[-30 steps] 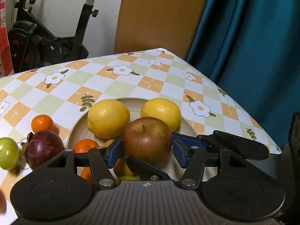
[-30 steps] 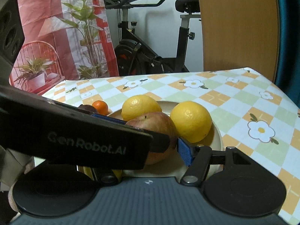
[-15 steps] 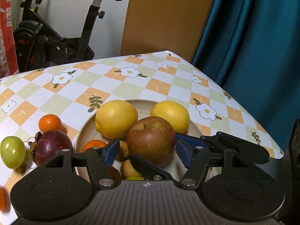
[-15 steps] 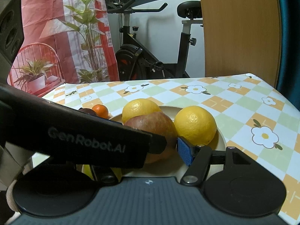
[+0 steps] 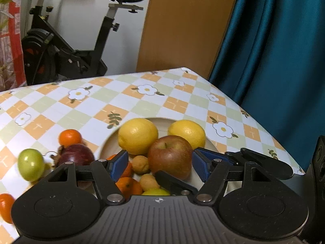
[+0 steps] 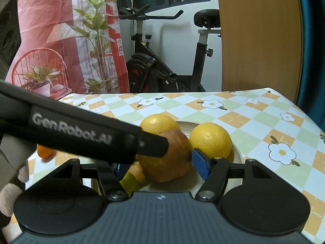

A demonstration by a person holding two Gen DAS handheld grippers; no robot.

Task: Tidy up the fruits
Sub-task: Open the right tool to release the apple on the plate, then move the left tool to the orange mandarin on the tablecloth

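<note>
Both lemons [image 5: 138, 135] and the apple [image 5: 169, 156] sit in the bowl [image 5: 160, 120]; left of it, mangosteen [image 5: 76, 154] and green fruit [image 5: 30, 163] wait. Left gripper [image 5: 160, 163] spread wide, holding nothing; right gripper [image 6: 158, 165] likewise released

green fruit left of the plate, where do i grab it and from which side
Grip the green fruit across its widest middle, coming straight down from above. It is round and smooth, so a low or off-centre pinch would likely slip. The dark purple fruit sits close on its right, so set the fingers front and back rather than left and right. The left gripper is nearest and open.
</note>
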